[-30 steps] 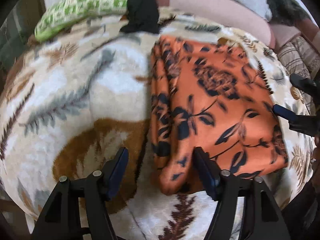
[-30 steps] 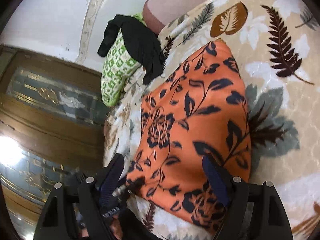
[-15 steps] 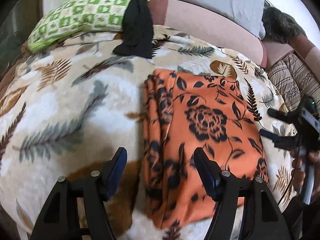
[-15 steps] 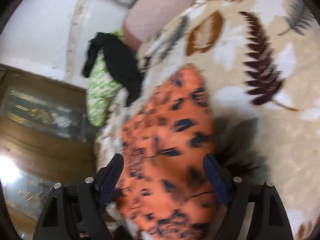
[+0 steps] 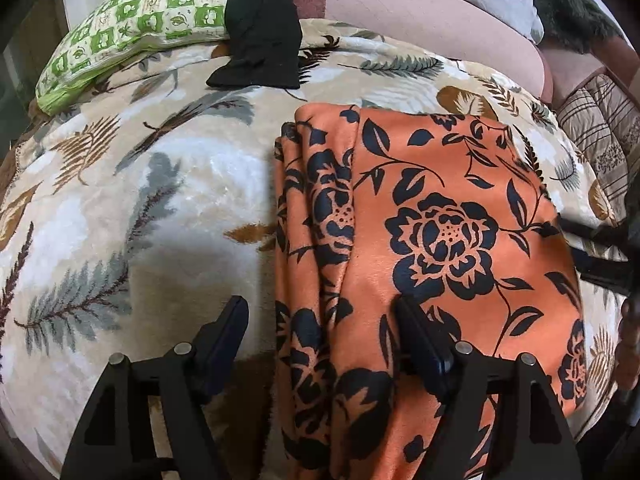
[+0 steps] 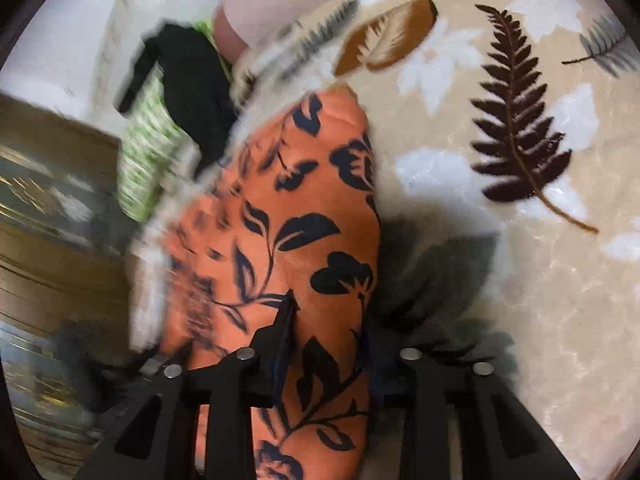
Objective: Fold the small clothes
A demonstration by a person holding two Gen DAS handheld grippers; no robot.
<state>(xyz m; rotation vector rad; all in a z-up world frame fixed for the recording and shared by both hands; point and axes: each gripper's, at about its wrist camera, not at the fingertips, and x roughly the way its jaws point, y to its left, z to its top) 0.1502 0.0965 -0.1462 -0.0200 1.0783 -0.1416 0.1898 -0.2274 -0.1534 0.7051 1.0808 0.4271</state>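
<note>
A leaf-patterned blanket (image 5: 160,200) covers the bed, and the folded orange floral cloth (image 5: 440,240) lies on it, right of centre in the left wrist view. Behind sit a green checked pillow (image 5: 132,36) and a black garment (image 5: 260,28) draped over it. No writing is readable. The left claw (image 5: 320,320) spreads wide over the cloth's left folds. The right claw (image 6: 326,320) is narrowed, pinching the cloth's edge.
</note>
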